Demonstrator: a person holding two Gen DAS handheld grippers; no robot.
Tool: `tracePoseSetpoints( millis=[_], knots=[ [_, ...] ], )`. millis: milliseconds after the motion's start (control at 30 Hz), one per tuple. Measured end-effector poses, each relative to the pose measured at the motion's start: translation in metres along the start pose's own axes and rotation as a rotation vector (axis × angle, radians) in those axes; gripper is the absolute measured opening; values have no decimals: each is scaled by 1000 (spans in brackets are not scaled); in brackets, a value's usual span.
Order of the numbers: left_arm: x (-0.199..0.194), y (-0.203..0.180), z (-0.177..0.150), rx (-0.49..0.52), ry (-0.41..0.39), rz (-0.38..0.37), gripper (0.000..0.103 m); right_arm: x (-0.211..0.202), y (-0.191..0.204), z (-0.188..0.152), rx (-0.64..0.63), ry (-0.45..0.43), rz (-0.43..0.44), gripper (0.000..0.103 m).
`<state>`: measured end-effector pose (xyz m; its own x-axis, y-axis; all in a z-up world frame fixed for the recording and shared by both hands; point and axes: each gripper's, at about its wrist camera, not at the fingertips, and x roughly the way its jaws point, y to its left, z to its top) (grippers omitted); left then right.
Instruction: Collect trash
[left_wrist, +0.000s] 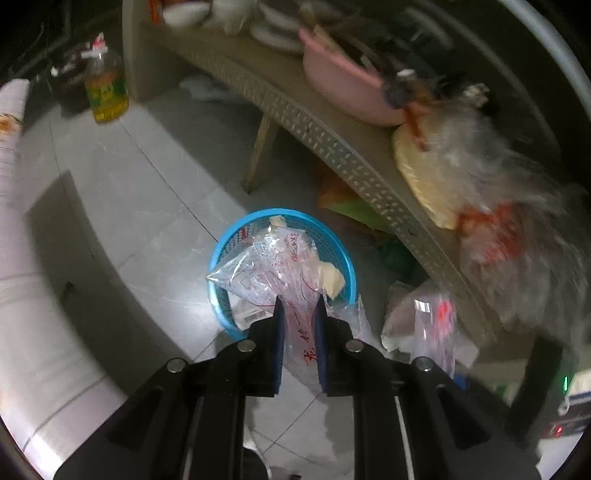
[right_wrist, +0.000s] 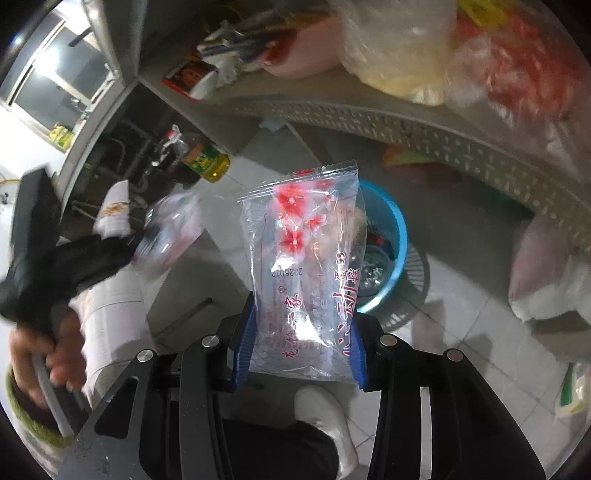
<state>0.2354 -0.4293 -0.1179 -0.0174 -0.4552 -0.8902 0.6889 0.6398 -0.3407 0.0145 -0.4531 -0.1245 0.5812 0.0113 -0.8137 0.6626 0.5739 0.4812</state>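
A: We hold one clear wrapper clamped in the left gripper. Its long axis runs forward along the fingers, its far end over the blue basket on the floor.

B: Confirmed. We judge the left nearer the basket. The right gripper clamps a flowered wrapper upright; only the right view shows the basket beyond and partly hidden.
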Motion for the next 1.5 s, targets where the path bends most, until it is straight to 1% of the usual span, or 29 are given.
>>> tracePoseSetpoints(
  millis=[33, 67, 100, 167, 233, 267, 300, 333, 433, 533, 633, 667, 733, 800, 833, 900, 1033, 1133, 1167, 1200, 1267, 1300, 1367, 1400, 1500],
  knots=[
    [16, -3, 8, -2, 20, 3, 14, 0, -2, 1, 4, 2, -1, 40],
    [30, -5, 16, -2, 39, 19, 17, 2, -5, 2, 9, 4, -5, 41],
    [43, -7, 22, 1, 54, 33, 18, 3, -7, 4, 13, 5, -9, 41],
    [68, -7, 29, 1, 95, 55, 36, 8, -10, 8, 18, 11, -17, 41],
    [89, -5, 34, -26, 145, 113, 42, 12, -13, 12, 22, 17, -25, 41],
    [91, 3, 36, -45, 153, 114, 43, 15, -14, 14, 22, 20, -28, 42],
    [91, 6, 37, -69, 154, 99, 45, 18, -15, 15, 23, 25, -30, 42],
    [88, 10, 38, -90, 150, 80, 49, 21, -16, 17, 21, 30, -31, 42],
    [72, 14, 41, -96, 115, 62, 54, 35, -16, 24, 13, 50, -31, 42],
    [56, 16, 43, -88, 91, 33, 54, 47, -10, 31, 2, 58, -30, 42],
    [53, 21, 45, -107, 89, -21, 54, 58, -2, 37, -5, 61, -31, 42],
    [58, 24, 45, -130, 103, -38, 55, 59, -1, 37, -5, 59, -34, 42],
    [67, 31, 44, -201, 124, -101, 55, 60, 0, 38, 3, 56, -37, 43],
    [71, 38, 43, -261, 138, -140, 55, 58, -1, 39, 13, 52, -38, 43],
    [71, 40, 42, -281, 140, -157, 55, 57, -3, 39, 14, 51, -41, 44],
    [67, 41, 42, -287, 132, -170, 56, 56, -3, 40, 11, 52, -47, 45],
    [39, 43, 43, -269, 73, -167, 60, 64, 3, 47, -26, 85, -53, 49],
    [10, 45, 44, -254, 23, -184, 63, 77, 15, 54, -50, 98, -52, 55],
    [-3, 44, 43, -244, 1, -192, 64, 81, 17, 57, -52, 100, -50, 61],
    [-18, 44, 41, -233, -23, -197, 64, 87, 22, 62, -58, 99, -41, 64],
    [-46, 43, 35, -200, -63, -205, 67, 96, 27, 68, -82, 95, -40, 81],
    [-59, 42, 31, -178, -82, -203, 69, 100, 28, 70, -91, 93, -55, 83],
    [-85, 39, 19, -139, -122, -194, 73, 108, 27, 72, -94, 104, -92, 84],
    [-99, 39, 11, -124, -137, -188, 76, 107, 24, 71, -80, 104, -86, 84],
    [-135, 40, -17, -83, -171, -184, 80, 94, 22, 64, -65, 85, -71, 84]
  ],
)
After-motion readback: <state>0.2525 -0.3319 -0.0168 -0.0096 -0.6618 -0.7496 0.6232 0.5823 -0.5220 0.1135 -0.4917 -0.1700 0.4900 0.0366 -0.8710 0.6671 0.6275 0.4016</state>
